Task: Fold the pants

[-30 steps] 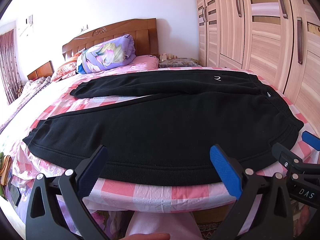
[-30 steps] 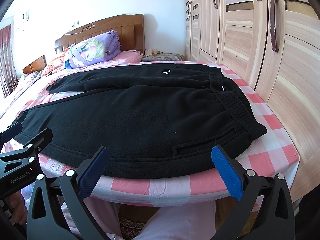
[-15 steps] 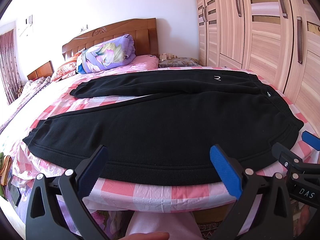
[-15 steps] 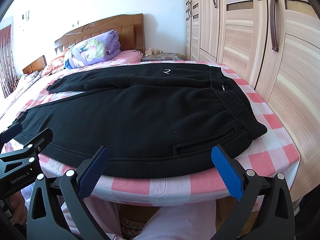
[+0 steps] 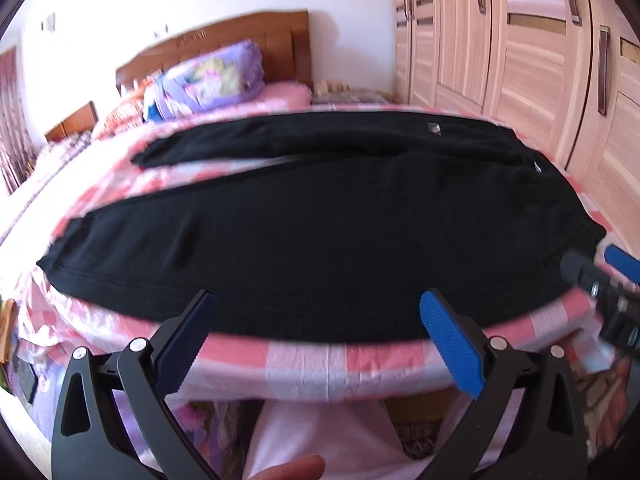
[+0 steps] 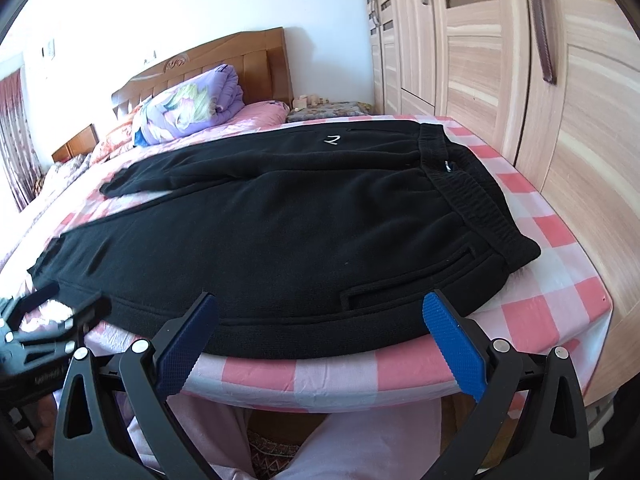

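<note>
Black pants lie flat across the bed, waistband to the right, both legs running left, the far leg angled away. A small white logo sits on the far leg. My left gripper hovers open at the near bed edge, just short of the pants' hem side. My right gripper is open too, near the hip pocket. Each gripper shows at the edge of the other's view, the right one and the left one. Nothing is held.
The bed has a pink checked sheet. A folded purple quilt and pillows lie by the wooden headboard. A wooden wardrobe stands close on the right. A person's legs in light trousers are below the bed edge.
Both grippers have lifted and tilted slightly, the left view now blurred with motion. The pants lie as before, and both grippers remain open.
</note>
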A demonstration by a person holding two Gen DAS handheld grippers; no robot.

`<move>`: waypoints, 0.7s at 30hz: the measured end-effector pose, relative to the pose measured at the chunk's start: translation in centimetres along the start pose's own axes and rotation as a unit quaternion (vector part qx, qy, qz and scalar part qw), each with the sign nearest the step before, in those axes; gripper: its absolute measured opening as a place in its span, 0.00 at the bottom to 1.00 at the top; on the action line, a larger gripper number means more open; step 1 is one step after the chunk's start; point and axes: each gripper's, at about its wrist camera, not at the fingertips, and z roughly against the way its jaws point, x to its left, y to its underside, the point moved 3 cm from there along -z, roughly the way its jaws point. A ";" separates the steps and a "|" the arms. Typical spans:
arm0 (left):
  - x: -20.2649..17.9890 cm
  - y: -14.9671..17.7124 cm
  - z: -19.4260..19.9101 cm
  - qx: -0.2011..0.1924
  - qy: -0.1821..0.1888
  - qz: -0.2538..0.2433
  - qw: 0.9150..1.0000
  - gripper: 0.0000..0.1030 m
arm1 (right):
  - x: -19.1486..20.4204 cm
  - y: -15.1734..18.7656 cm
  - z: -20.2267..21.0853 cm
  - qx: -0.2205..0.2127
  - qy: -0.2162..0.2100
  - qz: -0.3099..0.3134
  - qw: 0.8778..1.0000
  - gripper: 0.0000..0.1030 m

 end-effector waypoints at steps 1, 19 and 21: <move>0.2 0.3 0.0 0.012 0.004 0.006 1.000 0.99 | -0.5 -0.3 0.0 -0.003 -0.007 -0.010 1.000 0.96; 0.2 -5.6 -2.8 0.031 0.122 -0.037 0.991 0.99 | -1.1 -23.5 -21.6 0.094 -0.149 0.121 0.977 0.96; 0.3 -9.9 -5.5 0.036 0.100 -0.070 0.992 0.99 | -0.9 -24.6 -26.1 0.138 -0.156 0.142 0.968 0.96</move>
